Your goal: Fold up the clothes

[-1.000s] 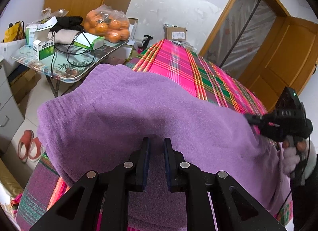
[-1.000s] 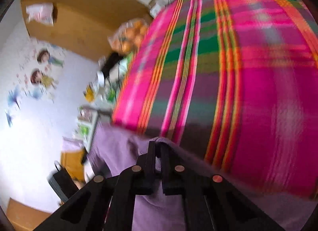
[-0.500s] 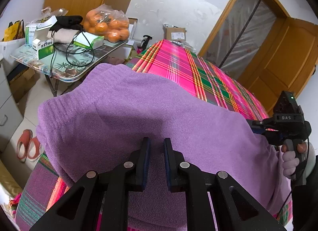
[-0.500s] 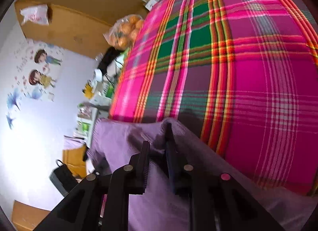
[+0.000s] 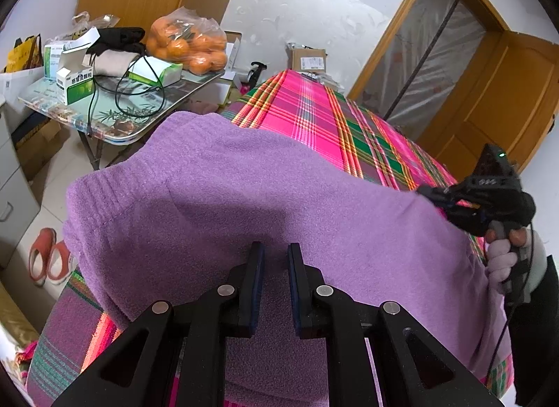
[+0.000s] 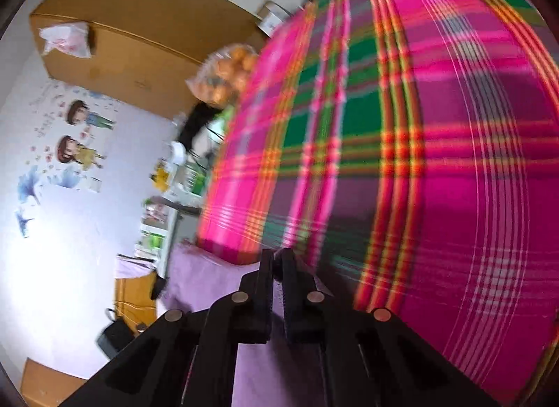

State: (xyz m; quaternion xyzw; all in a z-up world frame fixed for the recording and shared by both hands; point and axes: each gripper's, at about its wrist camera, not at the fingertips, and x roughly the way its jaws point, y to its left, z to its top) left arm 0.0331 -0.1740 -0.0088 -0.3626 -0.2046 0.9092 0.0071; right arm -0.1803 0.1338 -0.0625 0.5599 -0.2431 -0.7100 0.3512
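Note:
A purple fleece garment [image 5: 244, 197] is stretched in the air over the bed's pink plaid cover [image 5: 314, 109]. Its ribbed hem hangs on the left. My left gripper [image 5: 274, 260] is shut on a bunch of the fleece at the garment's near edge. In the left wrist view my right gripper [image 5: 431, 193], held by a hand [image 5: 503, 260], pinches the garment's right corner, and the cloth runs taut to its tip. The right wrist view is blurred. There my right gripper [image 6: 276, 260] has its fingers almost together, with purple fleece [image 6: 209, 284] under and between them, above the plaid cover [image 6: 454, 162].
A glass side table [image 5: 115, 116] stands left of the bed with boxes, cables and a bag of oranges [image 5: 188, 43]. Red slippers [image 5: 45, 253] lie on the floor. A cardboard box [image 5: 307, 59] sits beyond the bed. Wooden doors [image 5: 489, 92] are at the right.
The right gripper has shifted slightly up and towards the left gripper, and its view has swung across the bed. The left gripper's grip on the fleece is unchanged.

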